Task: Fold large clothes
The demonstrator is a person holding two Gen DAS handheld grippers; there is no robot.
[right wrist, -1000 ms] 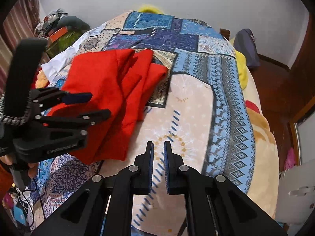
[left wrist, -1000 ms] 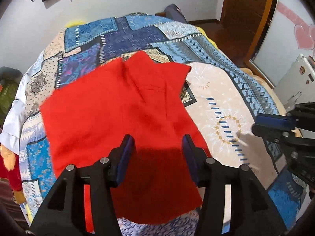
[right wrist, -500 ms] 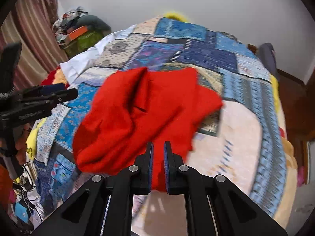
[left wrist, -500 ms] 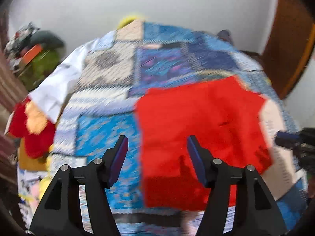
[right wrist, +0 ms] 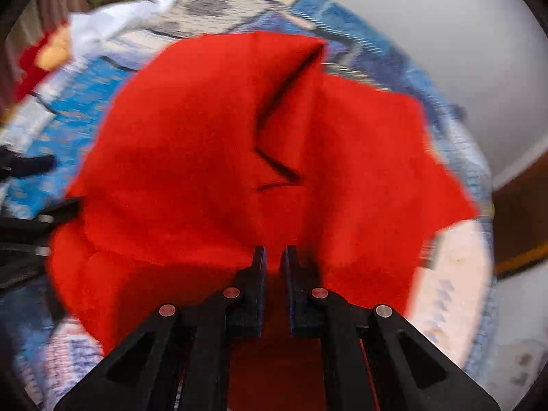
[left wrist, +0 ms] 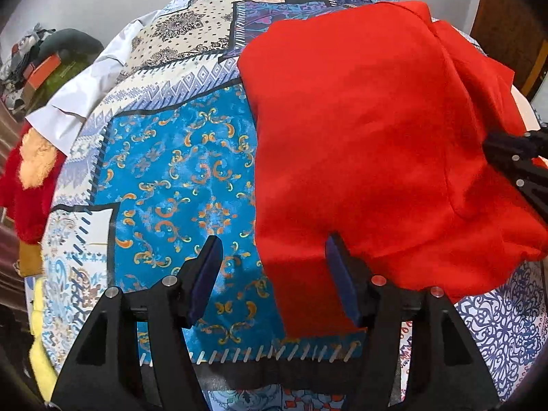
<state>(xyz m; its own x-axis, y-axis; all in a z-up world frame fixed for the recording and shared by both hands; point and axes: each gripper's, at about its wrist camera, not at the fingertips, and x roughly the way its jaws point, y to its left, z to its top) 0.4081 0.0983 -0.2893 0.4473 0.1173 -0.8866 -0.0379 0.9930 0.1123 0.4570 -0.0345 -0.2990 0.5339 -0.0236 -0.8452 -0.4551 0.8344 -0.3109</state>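
A large red garment (left wrist: pixel 359 137) lies rumpled on the patchwork bedspread (left wrist: pixel 178 171). My left gripper (left wrist: pixel 274 267) hangs open over the garment's near left edge. Its right finger (left wrist: pixel 339 274) is above the red cloth and its left finger (left wrist: pixel 205 274) above bare blue quilt; nothing is pinched. My right gripper (right wrist: pixel 274 257) is shut, its tips low over the middle of the bunched garment (right wrist: pixel 205 137), with no cloth visibly caught between them. The right gripper (left wrist: pixel 493 147) also shows over the garment's right side in the left wrist view.
The bed's near edge runs just under the left gripper. A white sheet (left wrist: pixel 68 109) hangs off the far left side beside a red and yellow plush thing (left wrist: pixel 27 178). Clutter (left wrist: pixel 51 61) is piled by the wall, and a wooden door (left wrist: pixel 507 17) stands at the right.
Both grippers swung left and sank closer to the bed. The left now sits at the garment's left edge, jaws wider than at first. The right moved from bare quilt to over the garment, still shut.
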